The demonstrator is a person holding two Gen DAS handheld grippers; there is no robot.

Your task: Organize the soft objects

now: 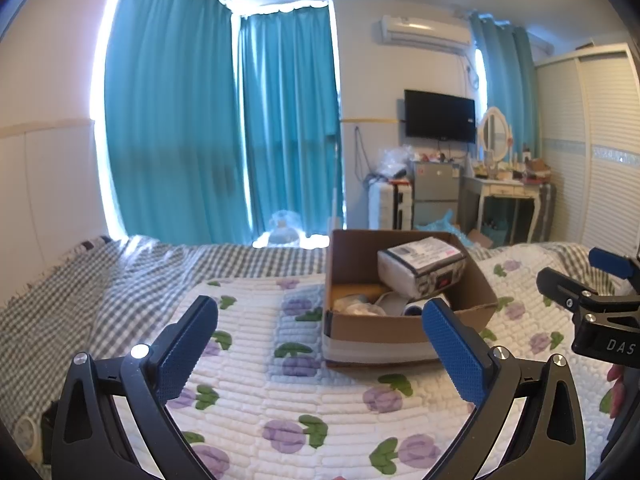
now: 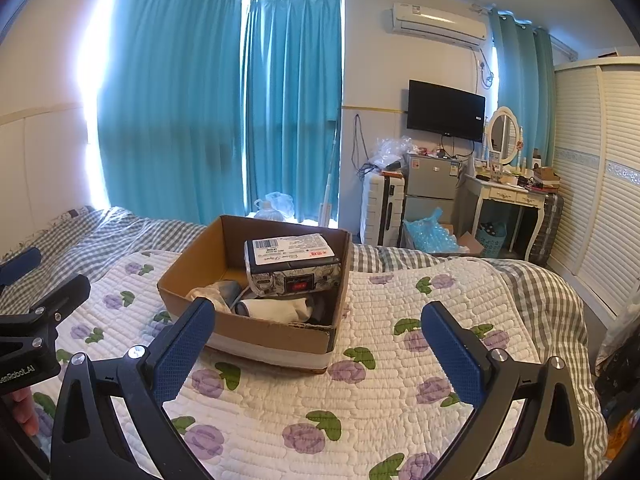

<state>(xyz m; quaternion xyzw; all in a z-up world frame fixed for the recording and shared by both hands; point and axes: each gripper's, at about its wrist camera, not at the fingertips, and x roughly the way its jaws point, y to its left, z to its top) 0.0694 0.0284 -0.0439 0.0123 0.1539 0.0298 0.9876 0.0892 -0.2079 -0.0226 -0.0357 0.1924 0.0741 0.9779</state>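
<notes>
An open cardboard box sits on the floral quilt. Inside it lie a wrapped tissue pack, rolled white socks and other soft items. My left gripper is open and empty, just in front and left of the box. My right gripper is open and empty, in front of the box's near right corner. The right gripper also shows at the right edge of the left wrist view; the left gripper shows at the left edge of the right wrist view.
The quilt lies over a grey checked sheet. Beyond the bed are teal curtains, a suitcase, a small fridge, a dressing table and a wardrobe.
</notes>
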